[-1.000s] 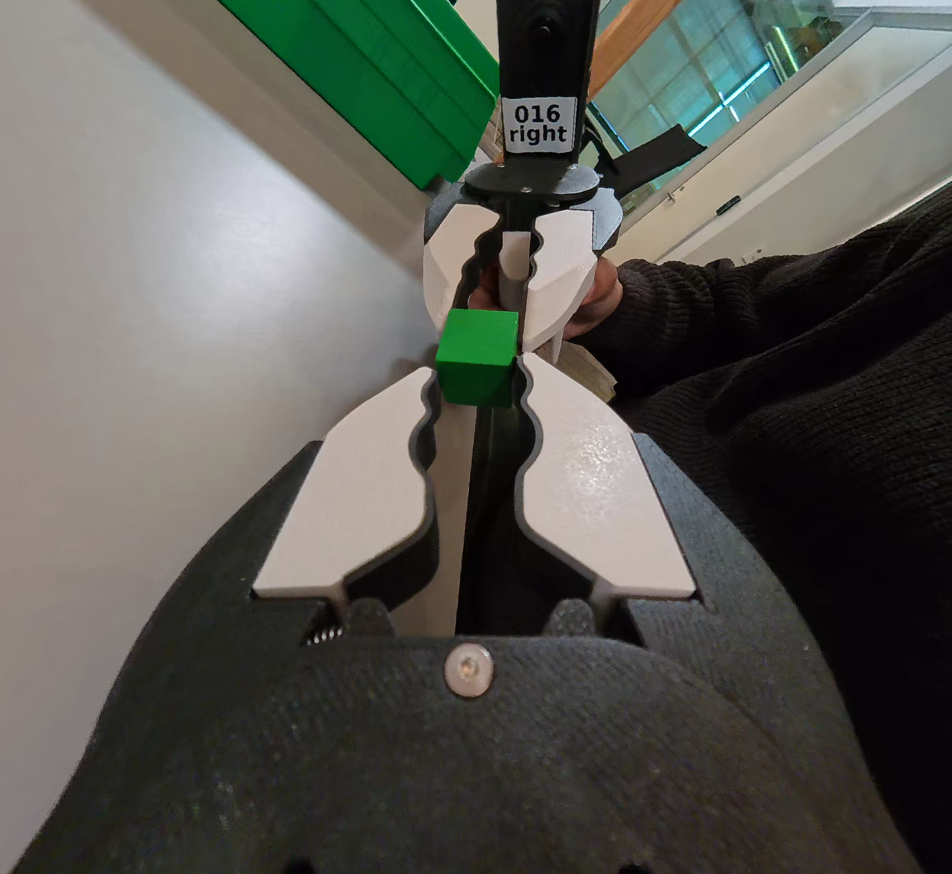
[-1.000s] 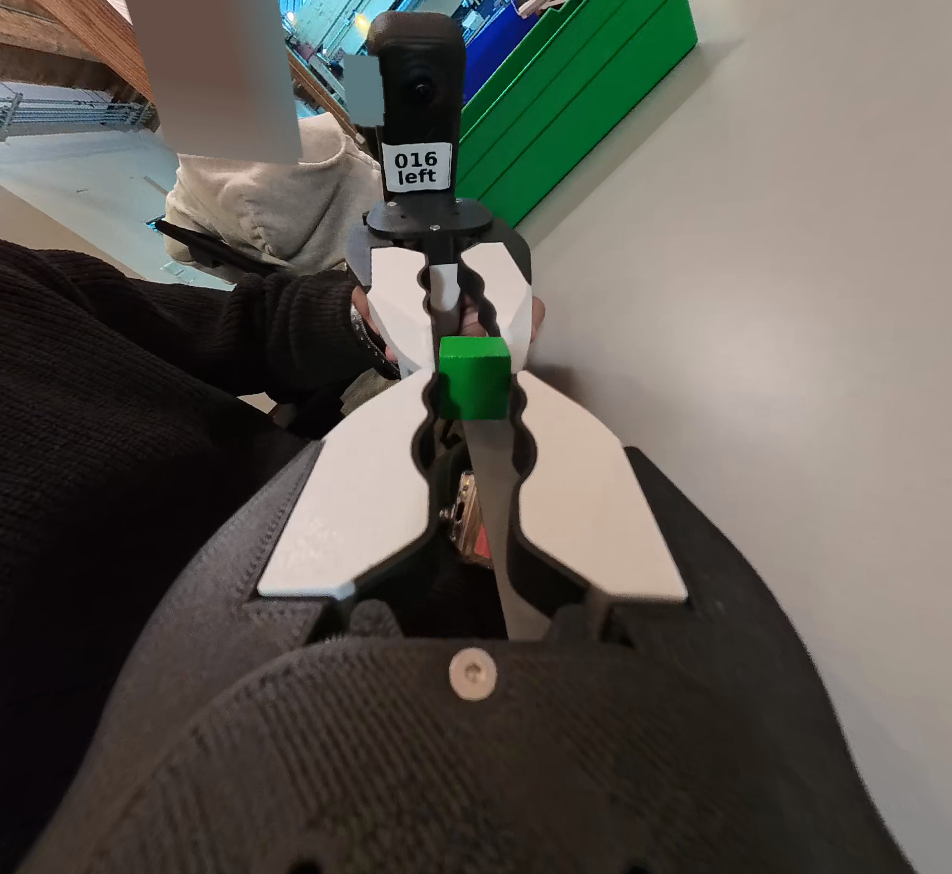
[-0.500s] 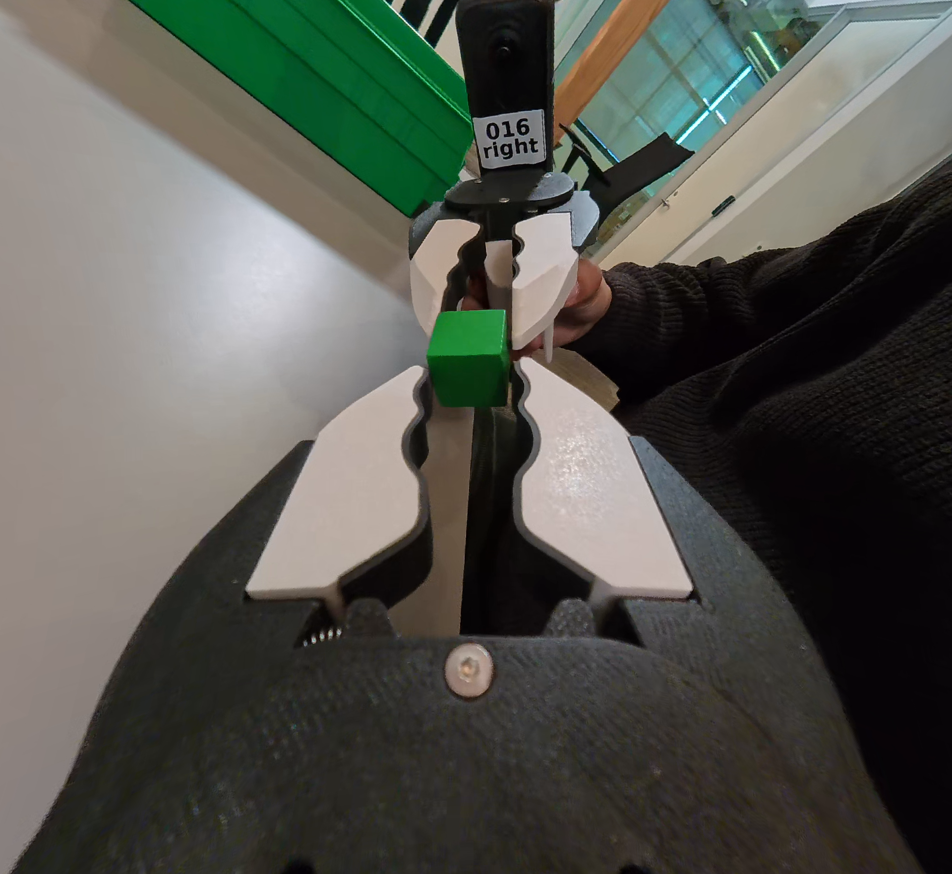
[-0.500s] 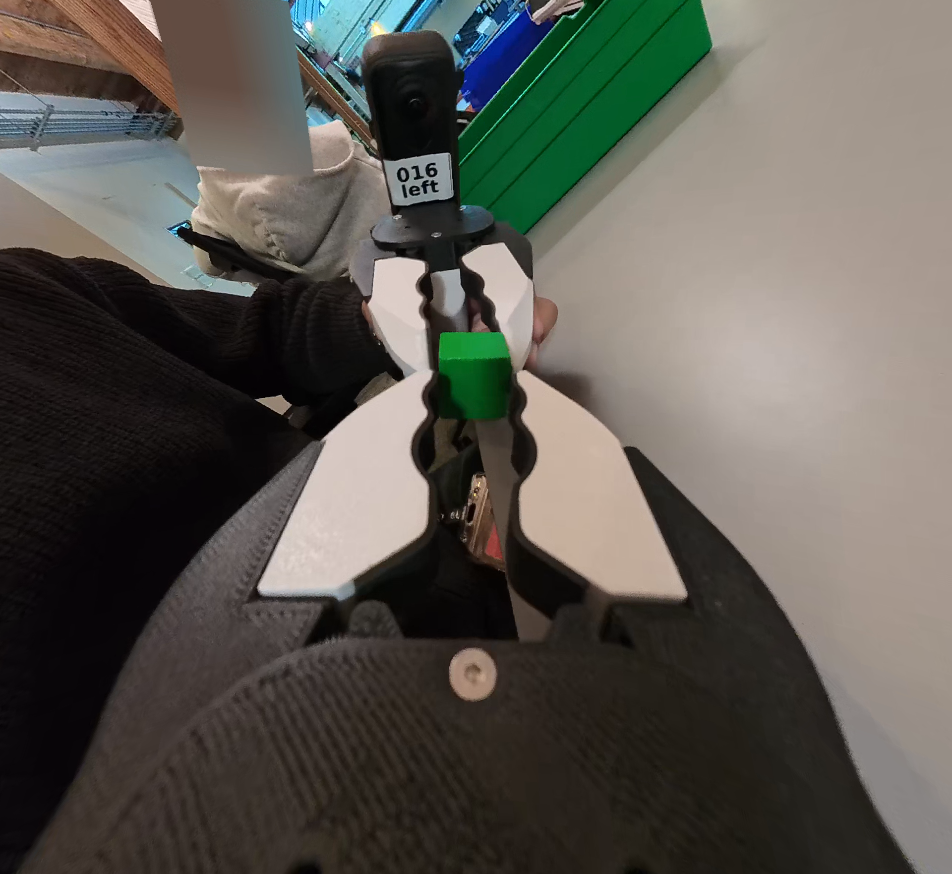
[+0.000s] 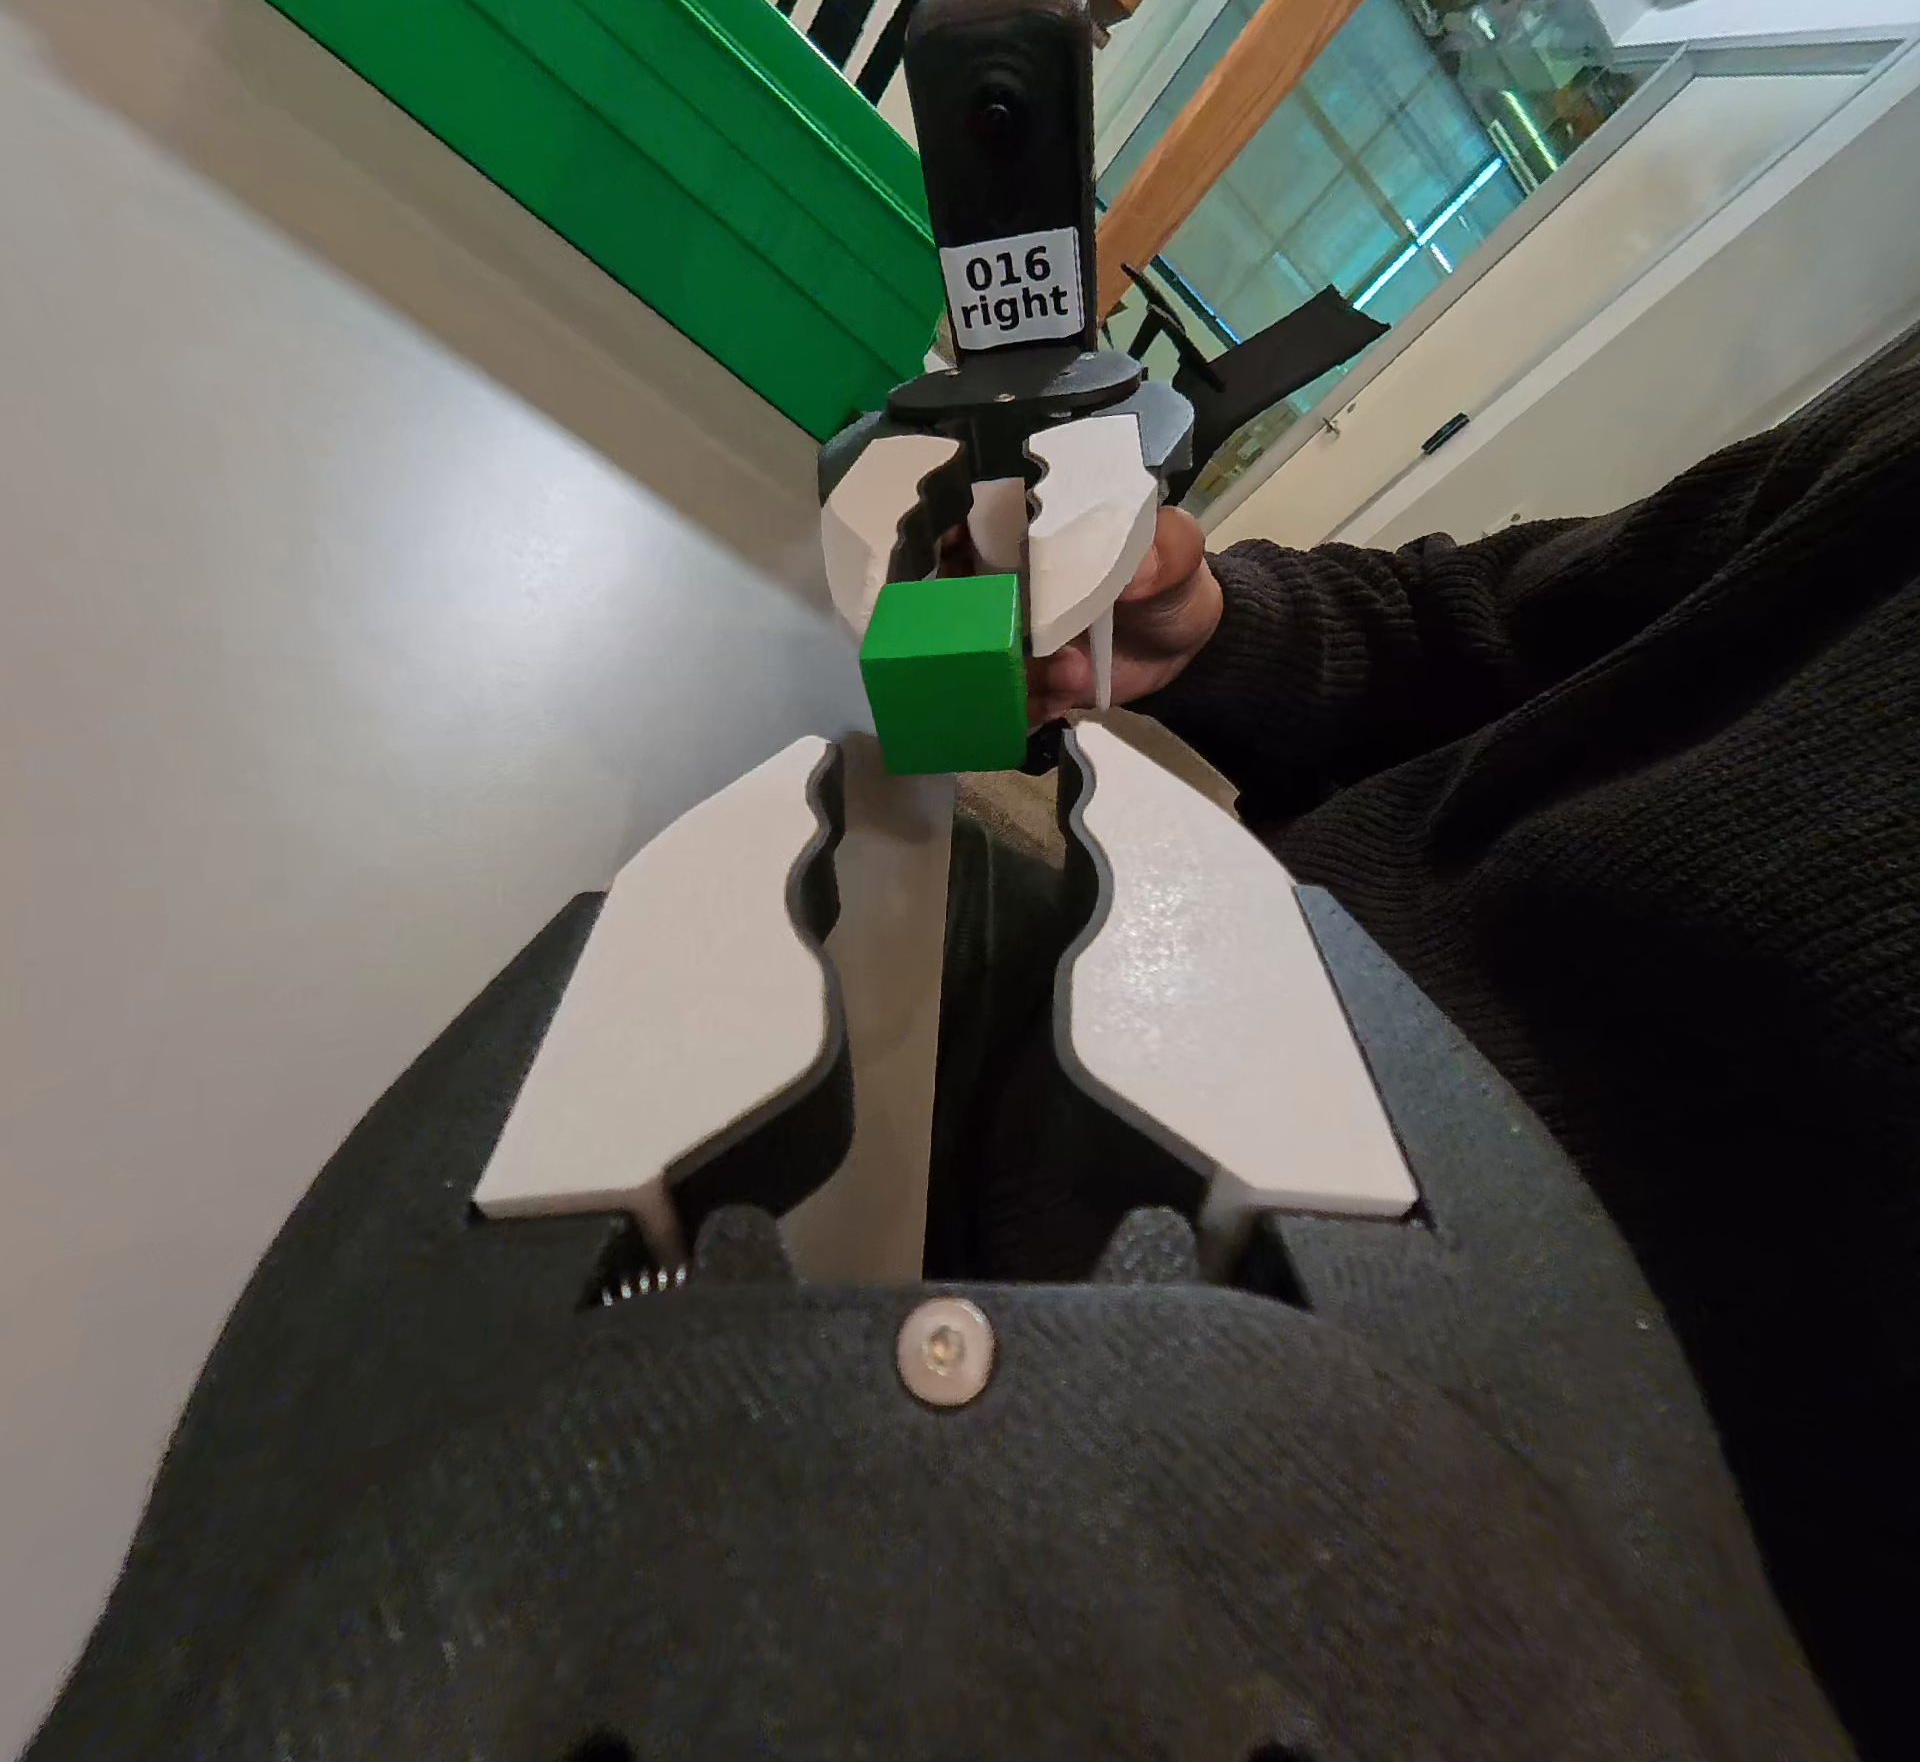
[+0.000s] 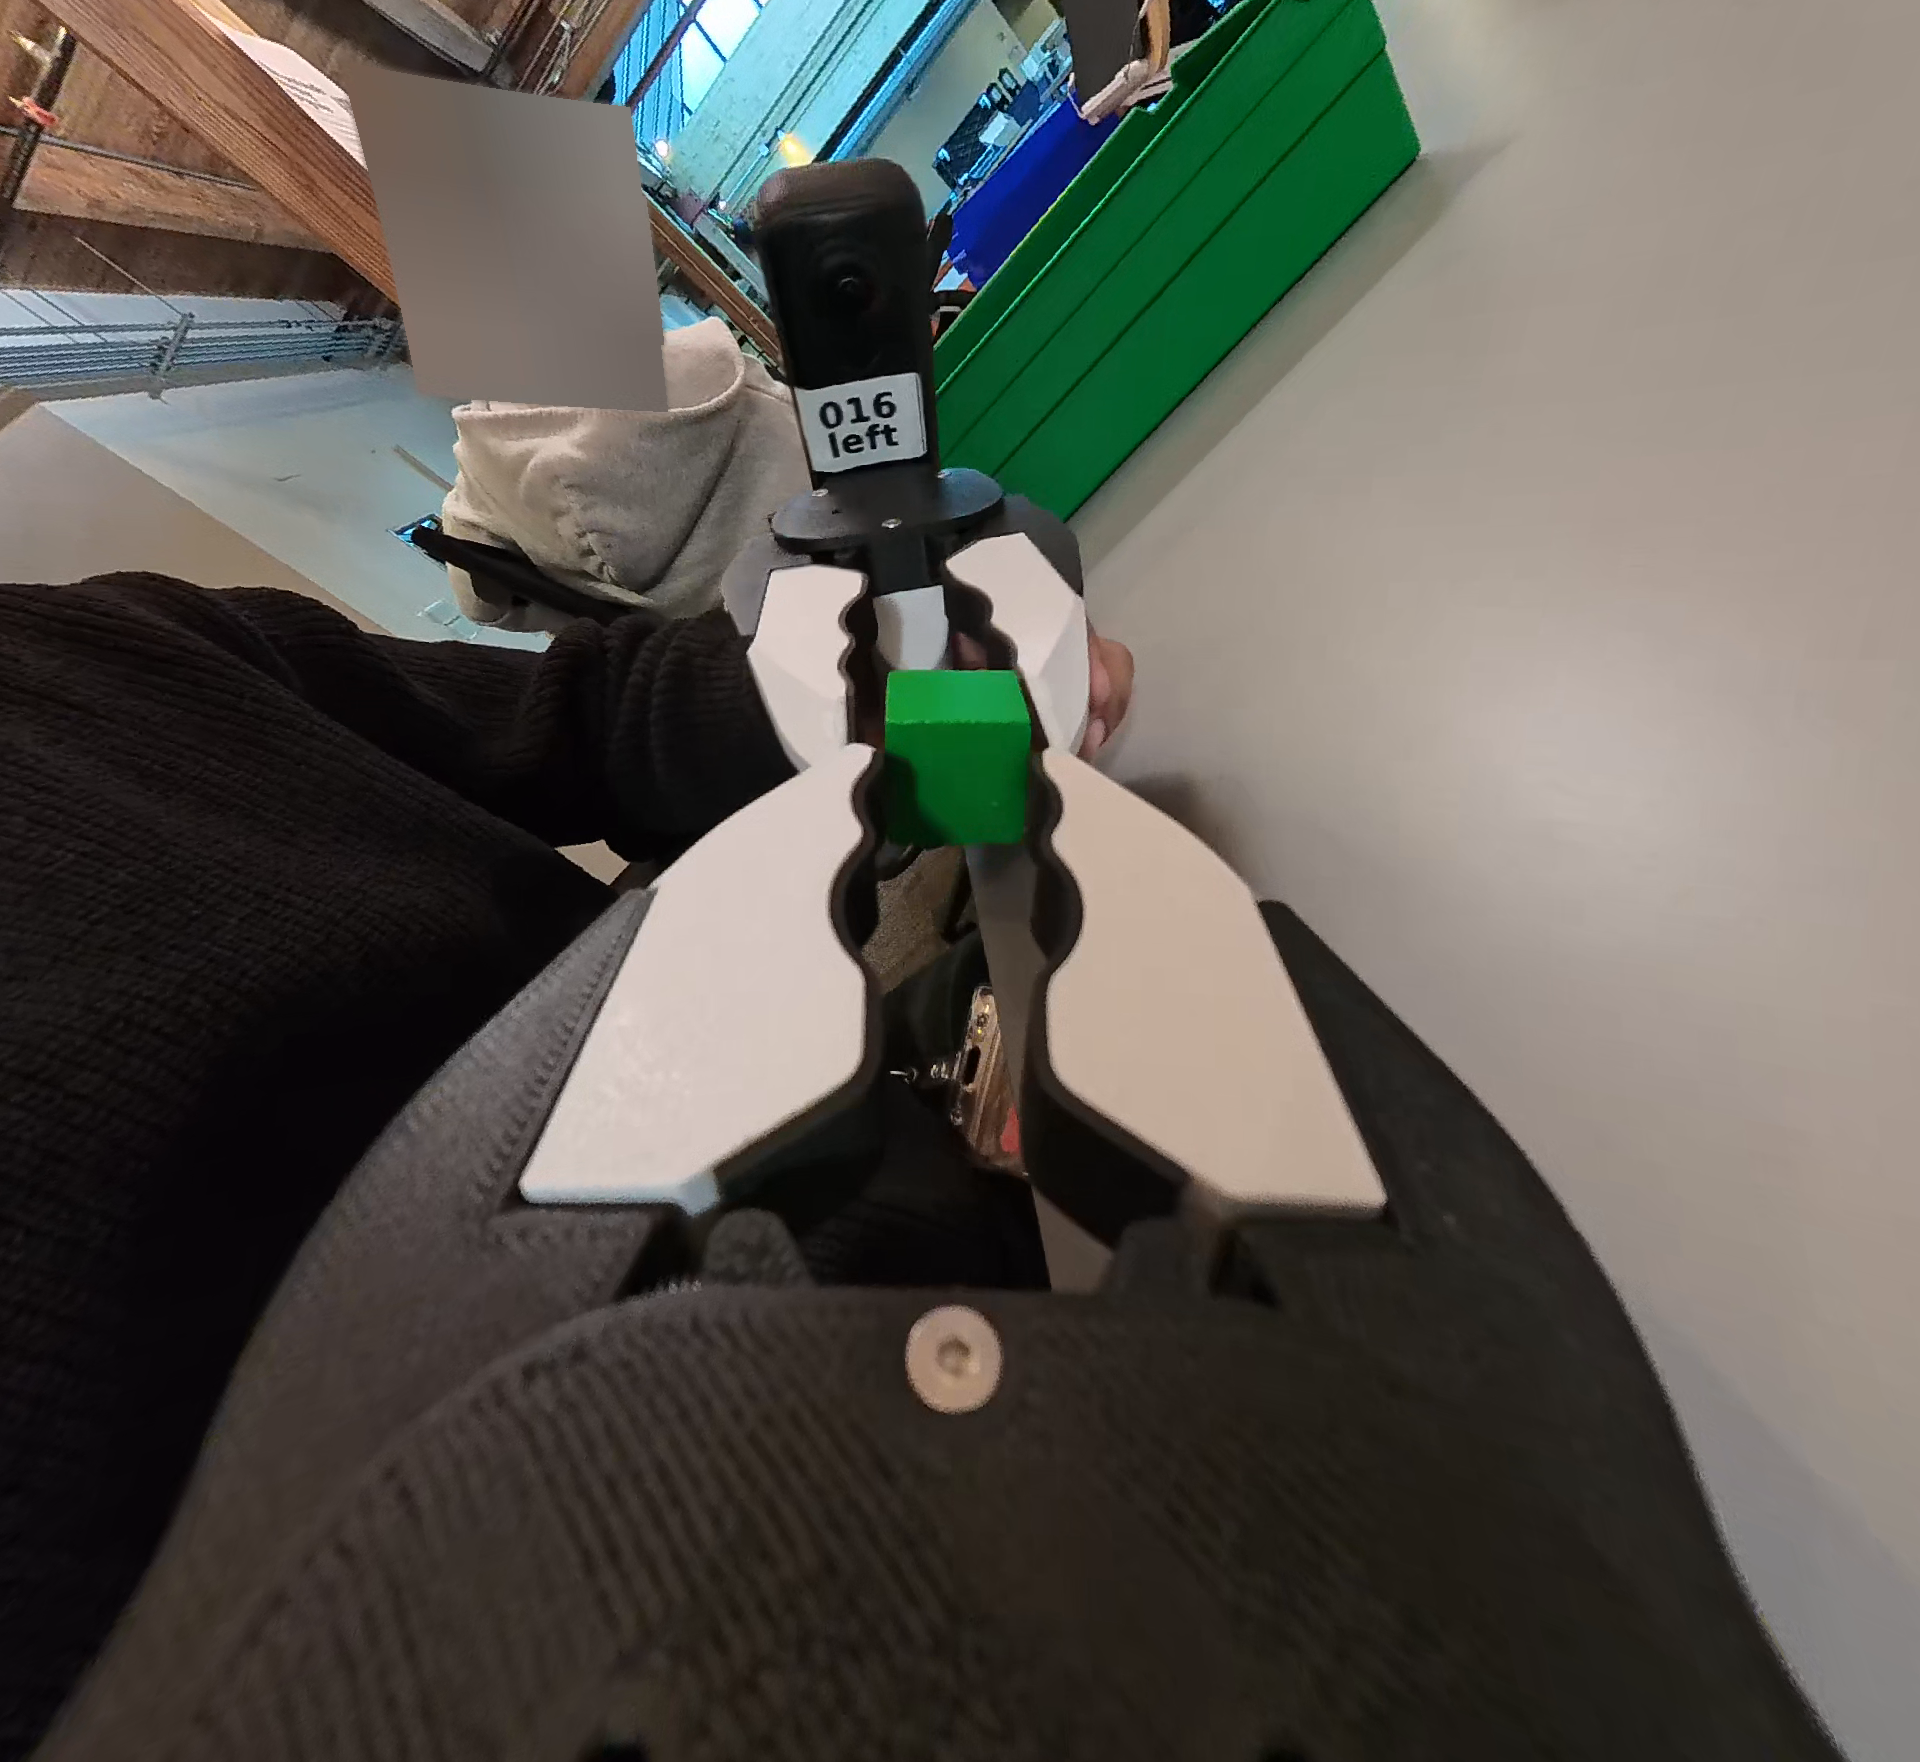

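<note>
Where the right wrist view begins, the right gripper (image 6: 954,762) has its jaws narrow and pressed on both sides of a small green cube (image 6: 956,777), so the cube sits right at their tips. In the left wrist view, the left gripper (image 5: 945,762) has its jaws wider; the cube lies just in front of the tips, with a thin gap on each side, and they do not touch it. The two grippers point at each other, almost tip to tip, with the cube between them, close to the edge of the pale grey tabletop (image 6: 1558,777).

Behind the cube in the right wrist view, a hand (image 6: 1107,673) in a black knitted sleeve (image 6: 312,777) holds the left gripper, which carries a black camera stick (image 6: 842,310) with a white label. In the left wrist view, the other hand (image 5: 1164,611) grips the handle of the right gripper.

Farther on the tabletop stands a green crate (image 6: 1195,258), well apart from the grippers. Beyond it sits a person in a pale hooded top (image 6: 623,486), and a black chair (image 5: 1278,351) stands under a slanted wooden beam (image 5: 1278,50).
</note>
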Available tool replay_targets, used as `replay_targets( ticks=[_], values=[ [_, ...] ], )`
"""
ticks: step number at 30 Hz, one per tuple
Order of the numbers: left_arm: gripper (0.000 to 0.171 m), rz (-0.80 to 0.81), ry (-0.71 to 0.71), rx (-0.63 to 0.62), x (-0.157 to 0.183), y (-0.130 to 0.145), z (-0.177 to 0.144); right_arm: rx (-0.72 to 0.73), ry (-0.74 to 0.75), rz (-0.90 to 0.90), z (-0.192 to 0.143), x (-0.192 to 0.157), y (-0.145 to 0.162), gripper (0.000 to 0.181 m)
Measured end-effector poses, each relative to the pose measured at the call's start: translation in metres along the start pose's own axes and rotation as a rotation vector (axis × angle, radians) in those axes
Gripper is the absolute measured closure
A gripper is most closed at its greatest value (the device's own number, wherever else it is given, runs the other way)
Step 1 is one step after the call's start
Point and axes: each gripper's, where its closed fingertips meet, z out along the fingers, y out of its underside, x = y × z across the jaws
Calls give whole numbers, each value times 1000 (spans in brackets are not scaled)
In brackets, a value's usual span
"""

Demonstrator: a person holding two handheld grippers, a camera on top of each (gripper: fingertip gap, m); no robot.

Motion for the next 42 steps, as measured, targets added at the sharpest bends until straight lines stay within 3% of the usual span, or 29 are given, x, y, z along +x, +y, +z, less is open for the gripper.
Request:
replay_targets(
  ticks=[34,37,39,42],
  values=[
    [131,-28,14,24,-1,-3,-2,37,9,-47,-7,-2,-11,156],
    [131,-27,11,32,-1,-5,-3,163,63,-182,-33,-15,-57,155],
    [131,-28,3,38,-3,-6,-4,247,173,-344,-74,-24,-102,156],
    [131,-45,-1,43,-6,-6,-3,235,444,-551,-153,-17,-155,155]
  ],
)
